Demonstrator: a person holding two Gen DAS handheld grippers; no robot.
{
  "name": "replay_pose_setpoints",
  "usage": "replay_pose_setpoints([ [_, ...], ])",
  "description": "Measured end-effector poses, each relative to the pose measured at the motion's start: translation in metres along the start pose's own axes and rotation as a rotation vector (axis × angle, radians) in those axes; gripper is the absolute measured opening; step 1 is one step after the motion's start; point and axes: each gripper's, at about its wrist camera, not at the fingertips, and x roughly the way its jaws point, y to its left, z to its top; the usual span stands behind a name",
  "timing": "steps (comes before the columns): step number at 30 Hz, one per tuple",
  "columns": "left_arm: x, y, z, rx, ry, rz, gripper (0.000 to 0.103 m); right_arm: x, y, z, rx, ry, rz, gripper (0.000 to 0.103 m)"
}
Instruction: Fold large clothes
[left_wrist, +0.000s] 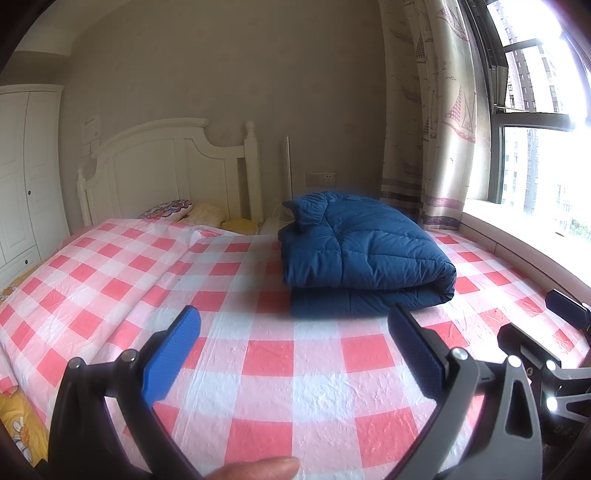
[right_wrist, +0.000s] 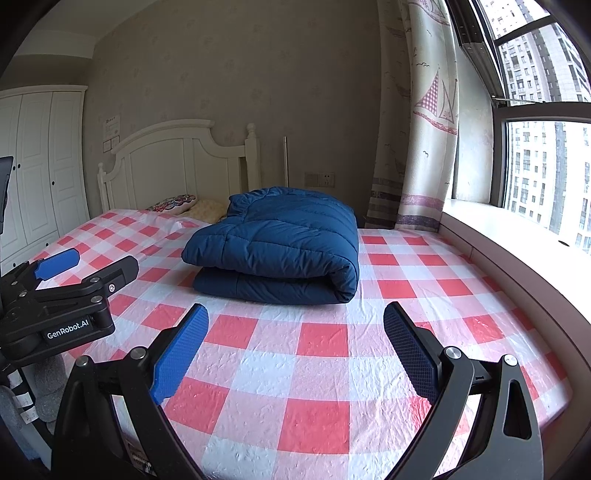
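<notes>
Both grippers are black, with blue textured pads (right_wrist: 177, 354) and silver screws (right_wrist: 452, 352) at the joints. The left gripper (right_wrist: 85, 266) bears white "GenRobot.AI" lettering (right_wrist: 67, 329). A fingertip (left_wrist: 258, 469) shows below.

Daylit window (right_wrist: 535, 155), white headboard (right_wrist: 177, 166)

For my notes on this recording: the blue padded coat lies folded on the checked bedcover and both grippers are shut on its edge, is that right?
Not quite. The blue padded coat does lie folded on the checked bedcover, but neither gripper holds it. The right wrist view shows the right gripper open and short of the coat, with the left gripper off to the side; the left wrist view shows the left gripper open too.
</notes>
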Motion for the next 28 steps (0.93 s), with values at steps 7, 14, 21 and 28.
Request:
replay_pose_setpoints([
  [7,-0.001,0.0,0.001,0.014,-0.003,-0.011,0.101,0.0,0.0,-0.002,-0.006,0.007,0.003,0.092],
  [14,0.007,0.002,0.002,0.018,-0.001,-0.033,0.101,0.007,0.002,-0.002,-0.009,0.029,0.014,0.092],
  [21,0.032,0.009,0.001,-0.004,-0.002,-0.045,0.101,0.019,-0.003,0.005,-0.031,0.044,0.008,0.092],
  [28,0.106,0.132,0.053,-0.093,0.112,0.119,0.101,0.05,-0.149,0.084,0.024,0.031,-0.327,0.092],
])
